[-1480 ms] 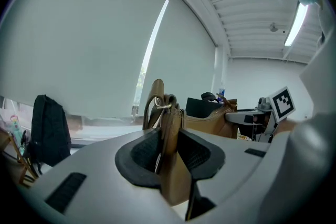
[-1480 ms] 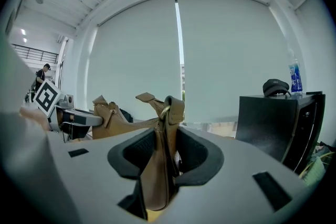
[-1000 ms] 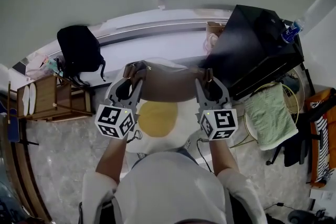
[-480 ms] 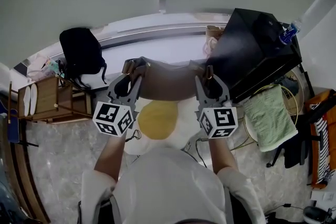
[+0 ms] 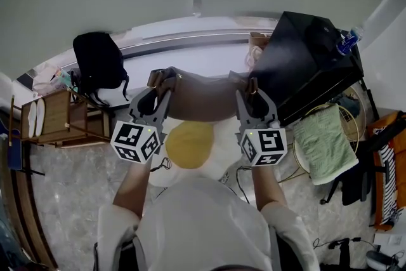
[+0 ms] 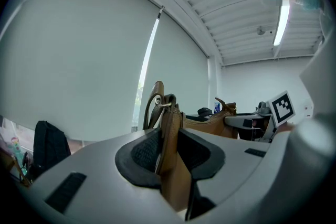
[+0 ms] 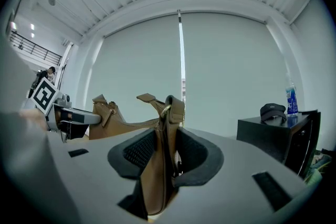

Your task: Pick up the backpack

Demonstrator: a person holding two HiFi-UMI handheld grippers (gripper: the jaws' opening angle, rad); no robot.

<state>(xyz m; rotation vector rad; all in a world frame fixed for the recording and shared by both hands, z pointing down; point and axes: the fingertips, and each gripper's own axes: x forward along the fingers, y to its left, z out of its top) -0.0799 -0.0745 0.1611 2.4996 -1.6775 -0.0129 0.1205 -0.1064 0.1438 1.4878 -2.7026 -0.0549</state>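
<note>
Clamped tight on leather with both pairs of jaws: left gripper on one strap-ring end of the brown bag, right gripper on the other. Held aloft and level between them, likely to share its weight. Probably the backpack meant, though handbag-like. Black backpack propped untouched, well apart on the left.

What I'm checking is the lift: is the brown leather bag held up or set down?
Held up: the left gripper and right gripper each clamp one end of the brown leather bag, hanging between them.
</note>
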